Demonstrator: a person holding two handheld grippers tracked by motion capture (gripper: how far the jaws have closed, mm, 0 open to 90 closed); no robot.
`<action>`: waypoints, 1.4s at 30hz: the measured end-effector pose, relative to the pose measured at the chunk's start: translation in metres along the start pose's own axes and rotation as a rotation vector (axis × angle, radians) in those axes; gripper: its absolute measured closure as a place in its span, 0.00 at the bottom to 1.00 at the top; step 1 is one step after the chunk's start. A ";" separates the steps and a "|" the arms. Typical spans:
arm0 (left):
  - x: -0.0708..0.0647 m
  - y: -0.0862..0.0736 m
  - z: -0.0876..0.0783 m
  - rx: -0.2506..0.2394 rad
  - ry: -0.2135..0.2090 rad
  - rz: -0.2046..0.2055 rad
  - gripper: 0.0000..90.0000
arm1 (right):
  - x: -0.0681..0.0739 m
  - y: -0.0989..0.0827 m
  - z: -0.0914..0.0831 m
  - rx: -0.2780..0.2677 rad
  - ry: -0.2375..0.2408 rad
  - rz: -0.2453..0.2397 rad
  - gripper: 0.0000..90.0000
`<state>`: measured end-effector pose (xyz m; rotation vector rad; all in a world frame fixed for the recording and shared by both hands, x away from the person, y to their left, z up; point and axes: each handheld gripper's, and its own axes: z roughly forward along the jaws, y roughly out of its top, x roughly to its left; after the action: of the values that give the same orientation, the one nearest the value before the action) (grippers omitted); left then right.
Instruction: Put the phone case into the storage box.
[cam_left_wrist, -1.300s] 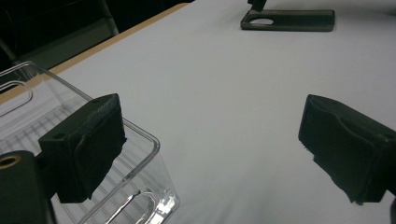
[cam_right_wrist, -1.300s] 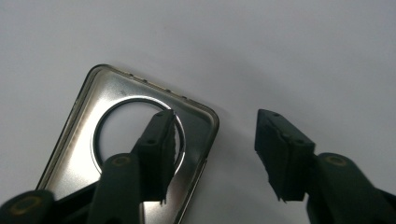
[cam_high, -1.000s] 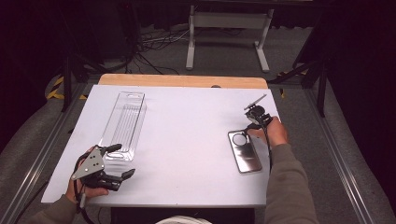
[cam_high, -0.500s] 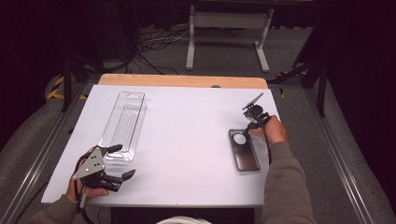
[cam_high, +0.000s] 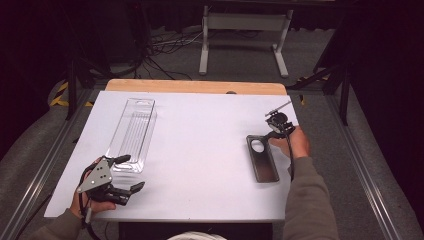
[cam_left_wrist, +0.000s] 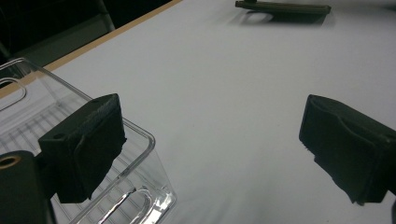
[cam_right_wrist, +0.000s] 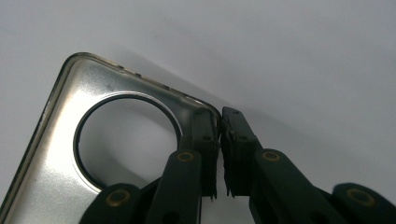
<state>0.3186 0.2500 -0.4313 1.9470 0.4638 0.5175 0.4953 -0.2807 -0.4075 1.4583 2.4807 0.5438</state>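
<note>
A dark, smoky phone case (cam_high: 262, 162) with a round camera hole lies on the right side of the white table (cam_high: 200, 150). My right gripper (cam_high: 270, 136) pinches its far right corner. In the right gripper view the jaws are shut (cam_right_wrist: 219, 140) on the rim of the case (cam_right_wrist: 60, 154). A long clear plastic tray (cam_high: 134, 131) lies at the left. My left gripper (cam_high: 134, 172) is open at the tray's near end, with nothing between its jaws (cam_left_wrist: 215, 140). One pad (cam_left_wrist: 88, 140) is over the corner of the tray (cam_left_wrist: 28, 116). The phone case (cam_left_wrist: 282, 7) shows far off.
A wooden strip (cam_high: 195, 86) runs along the table's far edge. Beyond it on the floor are cables (cam_high: 165, 47) and a grey metal stand (cam_high: 240, 30). Metal rails (cam_high: 45, 165) flank both sides of the table.
The right hand has shifted a little away from the person, and the case has turned slightly straighter on the table. The left gripper has stayed put.
</note>
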 end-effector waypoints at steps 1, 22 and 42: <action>0.000 0.000 0.000 0.000 0.002 0.004 0.08 | 0.000 -0.001 -0.003 -0.018 0.000 0.001 0.95; 0.001 0.002 0.001 -0.009 0.015 -0.015 0.10 | 0.036 -0.016 -0.055 -0.417 -0.015 -0.047 0.97; 0.004 0.027 0.018 -0.071 0.009 -0.053 0.14 | 0.094 -0.015 -0.067 -0.669 -0.046 -0.111 0.98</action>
<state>0.3340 0.2280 -0.4124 1.8601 0.4945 0.5022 0.4130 -0.2191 -0.3524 1.0402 2.0203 1.1562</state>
